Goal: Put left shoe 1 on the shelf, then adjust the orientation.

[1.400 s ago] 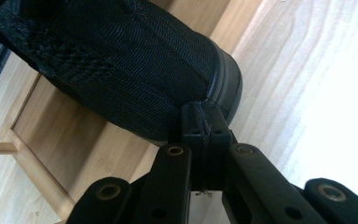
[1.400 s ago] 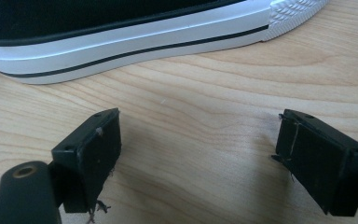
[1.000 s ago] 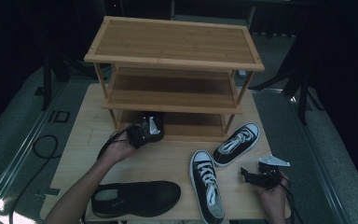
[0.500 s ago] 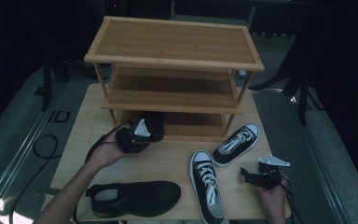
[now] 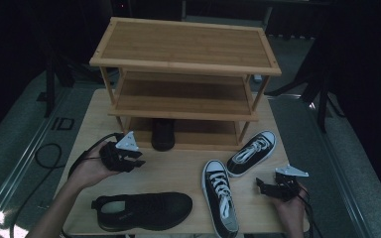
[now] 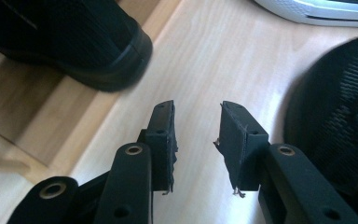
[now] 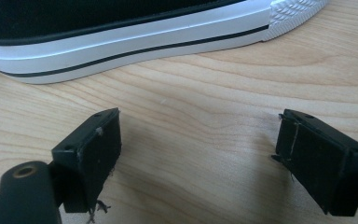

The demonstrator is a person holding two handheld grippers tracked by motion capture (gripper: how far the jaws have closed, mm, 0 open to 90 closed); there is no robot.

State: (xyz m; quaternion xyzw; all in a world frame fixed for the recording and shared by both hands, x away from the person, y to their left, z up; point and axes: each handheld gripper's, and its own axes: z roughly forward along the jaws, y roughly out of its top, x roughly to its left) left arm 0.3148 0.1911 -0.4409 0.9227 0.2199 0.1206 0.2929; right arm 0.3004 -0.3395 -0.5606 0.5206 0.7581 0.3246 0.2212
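My left gripper point(image 5: 138, 159) has just been opening; nothing sits between its jaws. The black shoe point(image 5: 162, 134) stands on the rack's point(image 5: 184, 68) bottom shelf at one o'clock. Its mate point(image 5: 144, 210) lies at five o'clock; I approach its heel squarely. My right gripper point(image 5: 263, 184) rests released.

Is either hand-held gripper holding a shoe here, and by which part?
Neither. The left hand-held gripper, jaws just opened, is empty near the black shoe on the rack; the right hand-held gripper is open, empty.

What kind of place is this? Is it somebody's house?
Probably not a house; more likely a studio or lab set up for recording. A bamboo shoe rack stands on a wooden table with dark surroundings, cables on the floor and stand legs nearby.
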